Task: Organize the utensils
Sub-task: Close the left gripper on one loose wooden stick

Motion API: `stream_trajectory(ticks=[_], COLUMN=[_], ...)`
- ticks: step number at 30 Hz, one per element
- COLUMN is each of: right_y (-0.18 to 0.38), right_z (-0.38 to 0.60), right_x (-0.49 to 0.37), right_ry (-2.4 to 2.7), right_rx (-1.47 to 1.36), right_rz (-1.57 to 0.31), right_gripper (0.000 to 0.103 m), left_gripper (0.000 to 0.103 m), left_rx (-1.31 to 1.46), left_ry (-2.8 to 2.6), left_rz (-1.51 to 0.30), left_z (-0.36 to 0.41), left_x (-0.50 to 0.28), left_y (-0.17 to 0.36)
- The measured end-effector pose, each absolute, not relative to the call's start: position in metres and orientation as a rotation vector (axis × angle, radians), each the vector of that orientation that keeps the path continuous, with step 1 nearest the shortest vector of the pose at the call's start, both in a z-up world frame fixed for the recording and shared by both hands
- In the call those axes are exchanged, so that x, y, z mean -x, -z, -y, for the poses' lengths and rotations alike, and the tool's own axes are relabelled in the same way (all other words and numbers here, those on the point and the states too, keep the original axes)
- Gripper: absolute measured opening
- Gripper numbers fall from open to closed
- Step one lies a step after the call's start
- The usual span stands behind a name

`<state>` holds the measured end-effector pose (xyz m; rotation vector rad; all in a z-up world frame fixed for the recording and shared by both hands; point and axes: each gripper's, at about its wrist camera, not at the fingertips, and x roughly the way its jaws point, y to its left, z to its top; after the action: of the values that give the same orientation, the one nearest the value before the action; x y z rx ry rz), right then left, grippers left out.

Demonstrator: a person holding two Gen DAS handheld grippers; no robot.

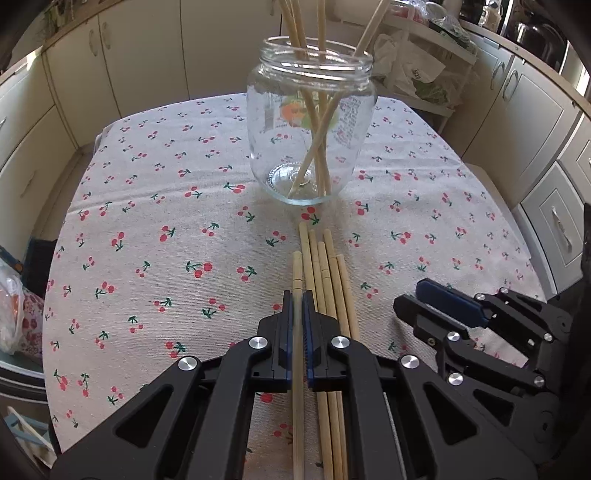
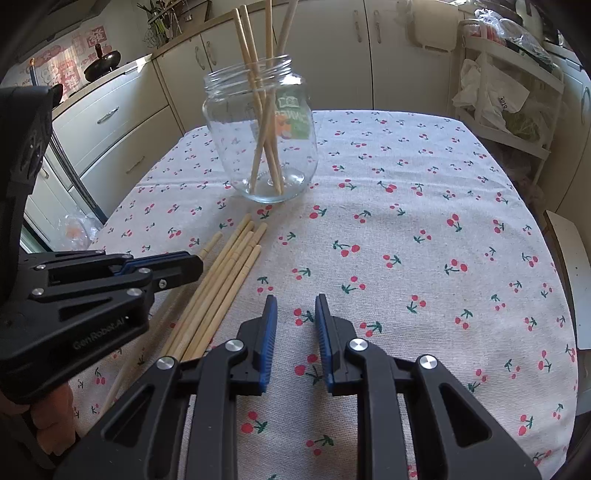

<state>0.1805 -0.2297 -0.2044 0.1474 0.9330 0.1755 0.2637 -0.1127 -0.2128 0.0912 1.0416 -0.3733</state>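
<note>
A home kitchen. Cream-coloured cabinet doors with metal handles (image 2: 369, 27) run along the wall at twelve o'clock, and matching drawers (image 2: 107, 114) stand at ten o'clock under a counter that holds a dark wok-like pan (image 2: 103, 61). At two o'clock a white open shelf rack (image 2: 517, 92) carries plastic bags. A cherry-printed cloth-covered table (image 2: 406, 229) fills the middle.

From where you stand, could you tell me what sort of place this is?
Most likely a home kitchen: cream cabinets line the walls, a wok sits on the counter, and a cherry-print tablecloth covers the table.
</note>
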Motion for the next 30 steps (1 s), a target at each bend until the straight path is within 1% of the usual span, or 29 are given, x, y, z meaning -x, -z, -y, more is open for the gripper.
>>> stream_trajectory(ticks=[15, 30], right_y=[0.205, 0.205], right_z=[0.233, 0.234], right_x=[-0.181, -0.182], right_ry=[-0.185, -0.194], right_rx=[-0.166, -0.195], right_rz=[-0.932, -0.931], right_gripper=[0.022, 0.022], left_gripper=[0.005, 0.005], left_rx=[0.016, 0.08], left_ry=[0.391, 0.412], left_rz=[-1.073, -1.04], left_z=[0.103, 0.095], left_x=[-0.269, -0.267], left_y=[0.206, 0.189])
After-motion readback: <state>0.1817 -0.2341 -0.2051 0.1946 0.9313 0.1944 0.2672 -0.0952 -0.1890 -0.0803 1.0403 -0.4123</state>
